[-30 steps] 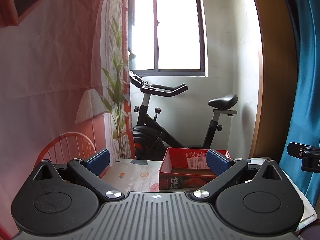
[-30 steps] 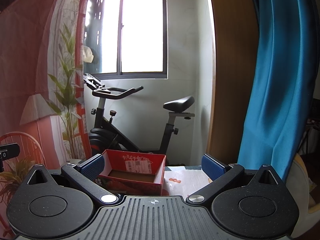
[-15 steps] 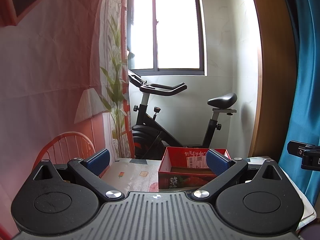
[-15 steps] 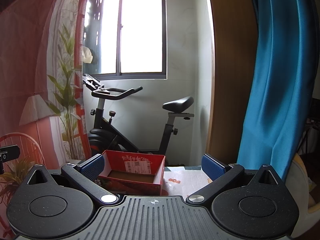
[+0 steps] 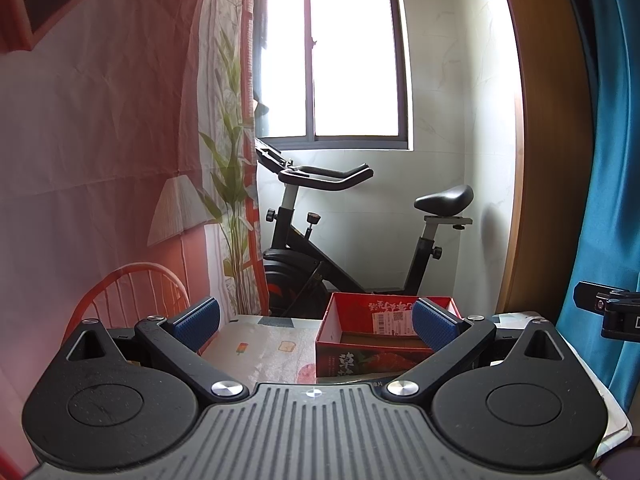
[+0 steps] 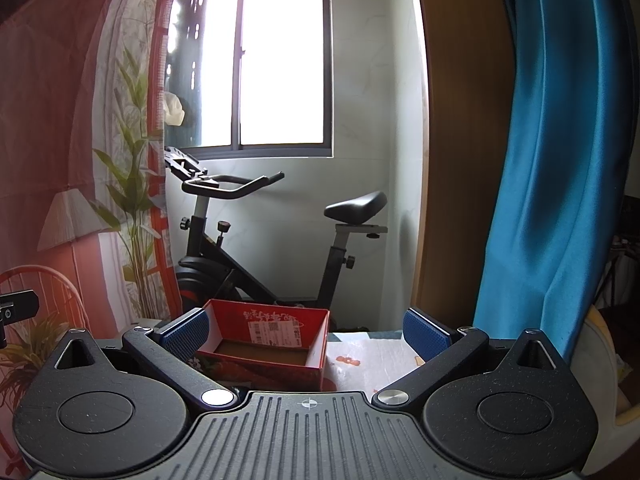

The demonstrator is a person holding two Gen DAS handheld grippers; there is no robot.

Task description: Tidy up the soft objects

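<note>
No soft things show; both the left gripper (image 5: 316, 322) and right gripper (image 6: 306, 330) gape empty near the light, stiff-walled red box (image 6: 266, 344).

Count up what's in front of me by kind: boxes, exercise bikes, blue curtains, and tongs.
Boxes: 1, the open red box on the table
Exercise bikes: 1, the black bike under the window
Blue curtains: 1, the blue curtain
Tongs: 2, left tongs and right tongs, both open and holding nothing
Total: 5
</note>
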